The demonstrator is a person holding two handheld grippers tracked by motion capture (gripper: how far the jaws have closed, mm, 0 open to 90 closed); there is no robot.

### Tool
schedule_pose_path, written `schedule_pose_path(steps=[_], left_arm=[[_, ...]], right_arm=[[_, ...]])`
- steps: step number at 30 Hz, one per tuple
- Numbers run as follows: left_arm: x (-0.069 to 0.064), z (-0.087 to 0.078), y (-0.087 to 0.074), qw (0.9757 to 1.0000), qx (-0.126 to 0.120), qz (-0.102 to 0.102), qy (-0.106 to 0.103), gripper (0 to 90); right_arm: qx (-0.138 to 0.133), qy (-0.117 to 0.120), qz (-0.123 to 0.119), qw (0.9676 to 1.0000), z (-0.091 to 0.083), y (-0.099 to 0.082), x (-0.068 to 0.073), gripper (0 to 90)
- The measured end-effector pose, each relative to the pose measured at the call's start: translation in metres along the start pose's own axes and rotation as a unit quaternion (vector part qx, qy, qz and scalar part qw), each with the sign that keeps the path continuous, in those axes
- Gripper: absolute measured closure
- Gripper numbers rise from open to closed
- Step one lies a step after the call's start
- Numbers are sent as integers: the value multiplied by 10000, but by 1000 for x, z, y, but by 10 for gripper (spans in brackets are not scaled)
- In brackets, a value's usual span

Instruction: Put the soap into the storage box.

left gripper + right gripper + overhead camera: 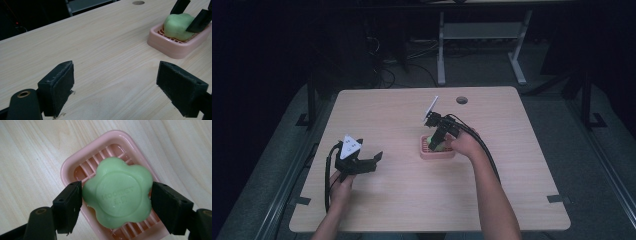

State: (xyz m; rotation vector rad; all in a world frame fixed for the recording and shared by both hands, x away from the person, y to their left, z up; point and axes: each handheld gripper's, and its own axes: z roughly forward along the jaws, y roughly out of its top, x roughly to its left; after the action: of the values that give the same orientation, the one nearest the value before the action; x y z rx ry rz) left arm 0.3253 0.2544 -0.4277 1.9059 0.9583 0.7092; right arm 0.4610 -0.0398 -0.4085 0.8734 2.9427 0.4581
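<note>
From the high view, a pale wooden table [392,200] was seen, with a pink soap dish [437,150] lying near its middle. The right gripper [437,142] was held down over the dish, while the left gripper [374,161] was kept well apart at the near left, its jaws spread over bare wood.

In the left gripper view, the left gripper [115,87] was shown wide apart with nothing between its jaws. Farther off, a green soap [178,26] was seen resting in the dish [172,47], flanked by the other gripper's jaws.

In the right gripper view, the flower-shaped soap [118,192] lay on the ribbed dish [72,167]. The right gripper [116,202] was set around it, each jaw touching or just beside a flank; whether it was pinched firmly could not be told.
</note>
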Motion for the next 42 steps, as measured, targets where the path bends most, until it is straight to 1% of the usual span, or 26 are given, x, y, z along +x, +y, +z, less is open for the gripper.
schedule_pose_path(steps=[7,12,14,18,21,27,30,33,36,42], left_arm=[[-1,0,0,10000,-5,-9,-4,143],[0,0,0,10000,7,23,-2,143],[0,0,0,10000,5,6,-5,143],[0,0,0,10000,11,24,-1,143],[-1,1,0,10000,27,18,-10,143],[-1,0,0,10000,12,28,8,143],[0,0,-1,10000,39,23,-9,143],[0,0,0,10000,23,19,5,143],[-1,0,-1,10000,30,17,-6,143],[-1,1,-1,10000,23,21,-5,143]], right_arm=[[-55,60,58,9999,-5,-2,1,242],[-130,56,72,9999,-9,-7,1,241],[-172,48,66,9998,-11,-10,0,241],[-245,58,135,9996,-17,-16,-1,241],[-298,22,95,9995,-22,-18,-1,241],[-395,-12,133,9991,-31,-22,0,241],[-381,-69,147,9991,-36,-28,-1,242],[-465,-64,204,9987,-38,-34,-2,242],[-496,-77,228,9985,-42,-42,-5,242],[-546,-72,365,9978,-47,-54,-8,242]])
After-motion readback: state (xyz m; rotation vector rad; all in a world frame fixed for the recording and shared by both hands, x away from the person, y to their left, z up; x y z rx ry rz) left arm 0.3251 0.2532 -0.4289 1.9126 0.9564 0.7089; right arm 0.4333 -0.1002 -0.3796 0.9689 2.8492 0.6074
